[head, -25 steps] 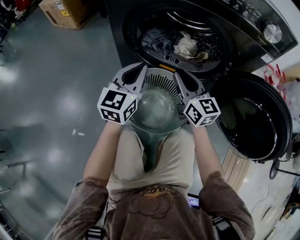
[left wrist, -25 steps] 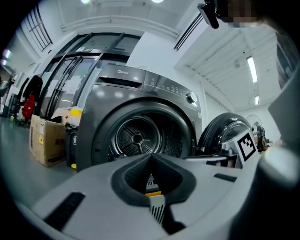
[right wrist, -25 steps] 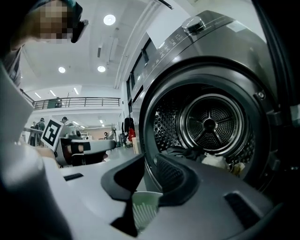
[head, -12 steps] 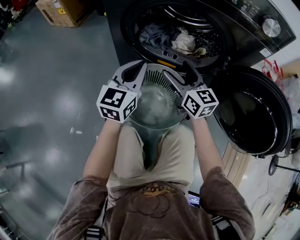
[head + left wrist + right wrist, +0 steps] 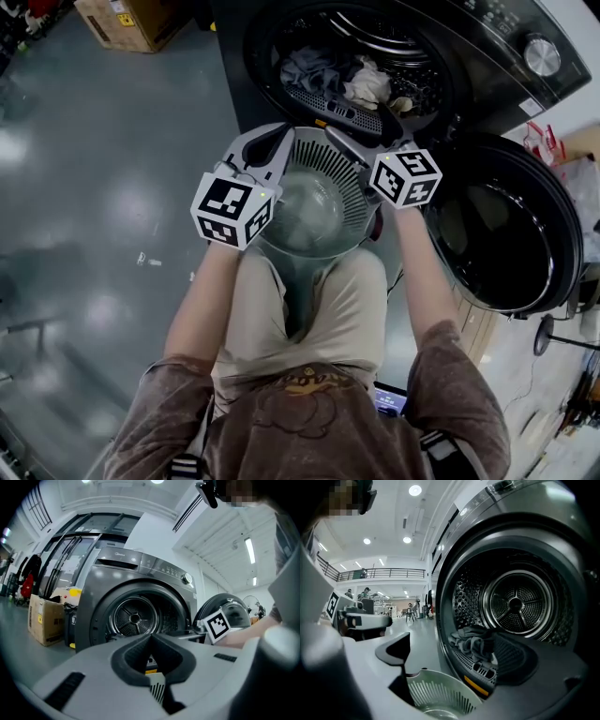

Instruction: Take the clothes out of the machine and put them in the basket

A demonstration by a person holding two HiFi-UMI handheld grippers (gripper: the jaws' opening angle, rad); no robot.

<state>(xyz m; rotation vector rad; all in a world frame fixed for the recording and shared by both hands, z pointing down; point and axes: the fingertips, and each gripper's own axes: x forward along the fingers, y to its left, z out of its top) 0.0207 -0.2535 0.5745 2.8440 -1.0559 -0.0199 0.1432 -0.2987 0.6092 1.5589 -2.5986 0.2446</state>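
The machine [image 5: 487,37] stands with its round door [image 5: 506,234] swung open to the right. Grey and cream clothes [image 5: 328,75] lie at the front of the drum, and show again in the right gripper view as the clothes [image 5: 476,644]. The pale slatted basket [image 5: 323,159] sits between the person's knees, below the opening. My left gripper [image 5: 270,142] is shut on the basket's left rim; that rim [image 5: 157,688] shows between its closed jaws. My right gripper [image 5: 361,127] is off the basket, its jaws opening, with nothing between them. It points at the drum's lip above the basket [image 5: 440,693].
A cardboard box [image 5: 117,19] stands on the grey floor to the left of the machine, and appears as the box [image 5: 44,620] in the left gripper view. The open door blocks the right side. Cables and small items lie at the far right.
My right gripper has let go of the basket's right rim, opened wide and moved up towards the drum opening. The left gripper and the basket have stayed put.
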